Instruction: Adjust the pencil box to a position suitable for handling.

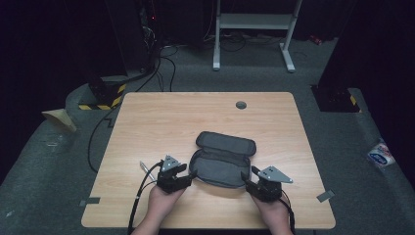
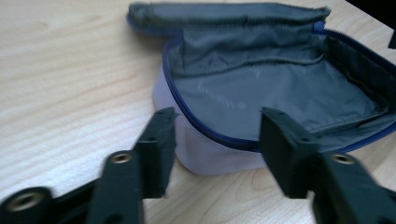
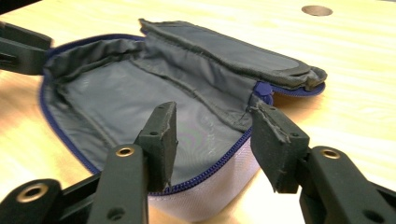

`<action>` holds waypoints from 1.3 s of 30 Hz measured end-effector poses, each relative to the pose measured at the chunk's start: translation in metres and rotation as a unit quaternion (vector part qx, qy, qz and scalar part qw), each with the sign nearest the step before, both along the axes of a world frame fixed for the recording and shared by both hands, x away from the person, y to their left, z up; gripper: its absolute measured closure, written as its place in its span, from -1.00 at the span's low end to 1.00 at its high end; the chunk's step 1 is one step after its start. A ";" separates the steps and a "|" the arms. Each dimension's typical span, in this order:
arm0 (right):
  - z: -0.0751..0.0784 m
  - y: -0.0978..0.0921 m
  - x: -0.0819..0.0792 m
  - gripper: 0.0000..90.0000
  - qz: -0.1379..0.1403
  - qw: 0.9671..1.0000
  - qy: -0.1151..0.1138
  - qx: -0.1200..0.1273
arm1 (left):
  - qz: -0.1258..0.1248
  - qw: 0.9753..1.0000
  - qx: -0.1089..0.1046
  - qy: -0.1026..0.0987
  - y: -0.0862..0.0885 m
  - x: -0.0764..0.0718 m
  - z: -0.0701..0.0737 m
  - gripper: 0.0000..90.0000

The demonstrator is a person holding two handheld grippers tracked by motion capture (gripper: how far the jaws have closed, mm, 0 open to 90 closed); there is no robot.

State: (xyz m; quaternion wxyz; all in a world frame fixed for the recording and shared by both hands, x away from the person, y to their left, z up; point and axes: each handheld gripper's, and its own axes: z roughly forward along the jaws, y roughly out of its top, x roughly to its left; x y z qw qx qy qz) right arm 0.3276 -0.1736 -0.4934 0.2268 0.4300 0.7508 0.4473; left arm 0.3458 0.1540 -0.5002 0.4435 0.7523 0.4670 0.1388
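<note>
Wood table (image 1: pixel 147 122) w/ open grey pouch (image 1: pixel 222 164) lying on it.

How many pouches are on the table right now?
1. The open grey pouch lies near the table's front edge, between the left gripper and the right gripper. Its inside looks empty.

Cloth pouch on a wood-grain table

The zip pouch (image 2: pixel 261 88) is matt grey fabric, its lining faintly sheened; the table (image 1: pixel 161 117) is smooth pale wood laminate.
</note>
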 end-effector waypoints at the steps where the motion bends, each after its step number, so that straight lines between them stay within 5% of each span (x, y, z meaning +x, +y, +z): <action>1: 0.000 0.000 -0.001 0.17 0.002 1.000 0.003 -0.001 | 0.000 1.000 -0.007 0.005 0.001 0.000 -0.001 0.17; 10: -0.013 0.003 0.006 0.30 -0.010 0.999 0.035 -0.016 | -0.027 1.000 -0.003 0.005 -0.004 -0.011 -0.004 0.25; 19: -0.016 0.003 0.028 0.43 -0.014 0.999 0.036 -0.030 | -0.012 1.000 -0.009 -0.023 0.001 -0.014 0.001 0.18; 28: -0.013 0.008 0.052 0.45 -0.011 0.998 0.036 -0.041 | -0.006 1.000 -0.007 -0.020 -0.003 -0.012 -0.001 0.21; 39: -0.014 0.022 0.057 0.47 -0.006 0.998 0.039 -0.038 | 0.003 1.000 -0.009 -0.018 0.008 -0.011 -0.001 0.21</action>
